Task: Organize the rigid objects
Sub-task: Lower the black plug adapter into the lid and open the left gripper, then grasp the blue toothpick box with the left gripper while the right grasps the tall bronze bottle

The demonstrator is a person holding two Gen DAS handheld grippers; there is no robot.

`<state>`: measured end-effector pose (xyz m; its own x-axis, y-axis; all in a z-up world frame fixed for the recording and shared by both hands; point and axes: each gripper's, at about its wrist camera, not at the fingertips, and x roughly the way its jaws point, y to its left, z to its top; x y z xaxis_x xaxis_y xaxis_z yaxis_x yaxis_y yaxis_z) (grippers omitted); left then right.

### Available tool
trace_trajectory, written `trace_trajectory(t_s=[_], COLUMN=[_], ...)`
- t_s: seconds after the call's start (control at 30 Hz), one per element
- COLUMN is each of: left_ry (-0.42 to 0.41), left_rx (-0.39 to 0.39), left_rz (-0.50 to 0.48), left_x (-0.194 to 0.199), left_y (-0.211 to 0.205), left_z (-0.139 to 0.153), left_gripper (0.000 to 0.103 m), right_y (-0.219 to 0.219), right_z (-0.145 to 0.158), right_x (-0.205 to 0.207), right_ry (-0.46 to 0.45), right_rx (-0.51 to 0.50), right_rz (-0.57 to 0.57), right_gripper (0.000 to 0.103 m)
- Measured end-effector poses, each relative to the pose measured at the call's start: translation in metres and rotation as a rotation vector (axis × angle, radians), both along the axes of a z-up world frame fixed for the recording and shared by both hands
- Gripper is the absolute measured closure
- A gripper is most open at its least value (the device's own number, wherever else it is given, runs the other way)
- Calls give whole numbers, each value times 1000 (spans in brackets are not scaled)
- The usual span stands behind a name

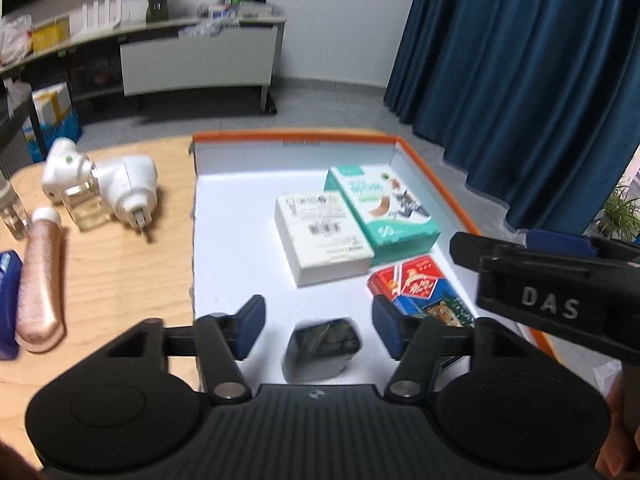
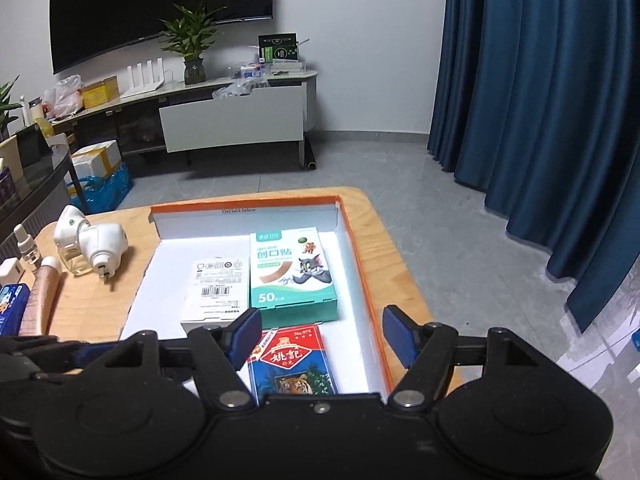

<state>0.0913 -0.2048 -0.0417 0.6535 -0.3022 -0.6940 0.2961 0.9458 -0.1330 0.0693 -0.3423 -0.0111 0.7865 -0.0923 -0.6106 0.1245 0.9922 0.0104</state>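
Left tongs (image 1: 318, 330) stand apart astride the dark block (image 1: 322, 354), unpinched, on the tray (image 1: 240, 240) floor at six o'clock. Right tongs (image 2: 320, 336) gape empty over the card pack (image 2: 294, 364). Lift both straight up, clear of the boxes.

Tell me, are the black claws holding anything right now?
No, neither one. The left gripper is open, with the small dark block lying loose between its fingers. The right gripper is open above the card pack.

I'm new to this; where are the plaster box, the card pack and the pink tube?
plaster box (image 2: 291, 272), right wrist view, top face.
card pack (image 2: 294, 360), right wrist view, front.
pink tube (image 1: 40, 276), left wrist view, body.
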Motion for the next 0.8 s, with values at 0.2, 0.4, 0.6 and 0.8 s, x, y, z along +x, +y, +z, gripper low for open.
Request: trace_trajectory(t_s=[0.2,0.4,0.6,0.8], left_ry=[-29,-30,-24,-30], left_rx=[-5,9,31,34], left_rz=[53,144,240,310], left_x=[-7,-15,-21,-26], left_y=[23,63,106,137], left_z=[17,24,32,40], left_gripper=[35,35,35,35], right_y=[11,44,83,114], right_z=[13,18,18,18], right_x=[-7,-9,-6,-3], right_ry=[-25,-23,-12,2], right_rx=[15,10,16,33], right_rz=[11,79,156,214], right_gripper=[21,21,21,21])
